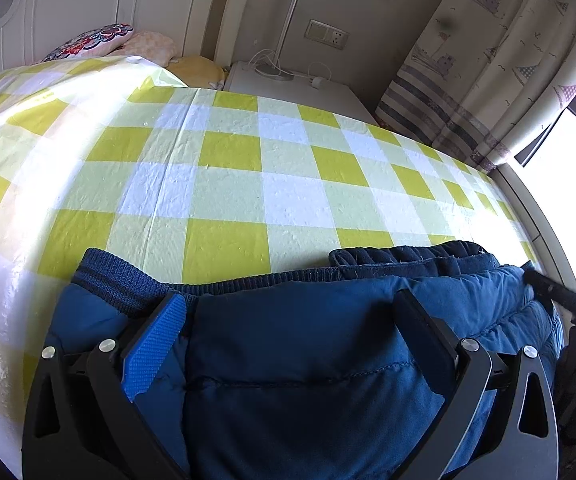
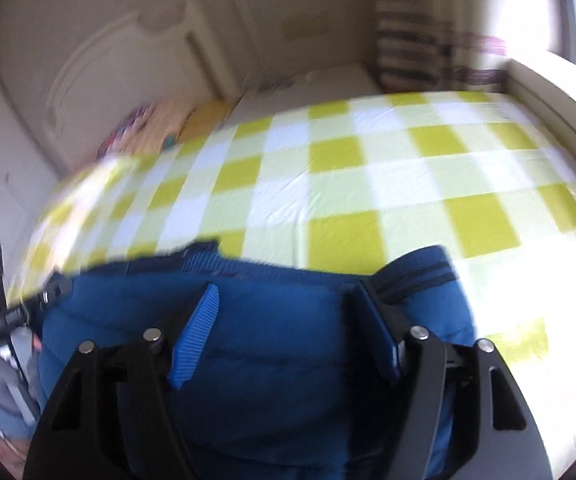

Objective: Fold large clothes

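Bed: checked yellow-and-white cover.
Jacket: blue padded, under me.
Left gripper: jaws wide.
Right gripper: jaws apart, gripping nothing.

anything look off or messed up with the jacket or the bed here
Nothing is damaged or spilled. The blue padded jacket lies bunched at the near edge of the checked bed cover, its ribbed hem uneven. The cover is creased but flat. The right wrist view is blurred.

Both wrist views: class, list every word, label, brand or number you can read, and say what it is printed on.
No readable text in either view.
Curtain: boat drawings only, no words.
Wall socket plate: no legible marking.
Blue jacket: no label showing.
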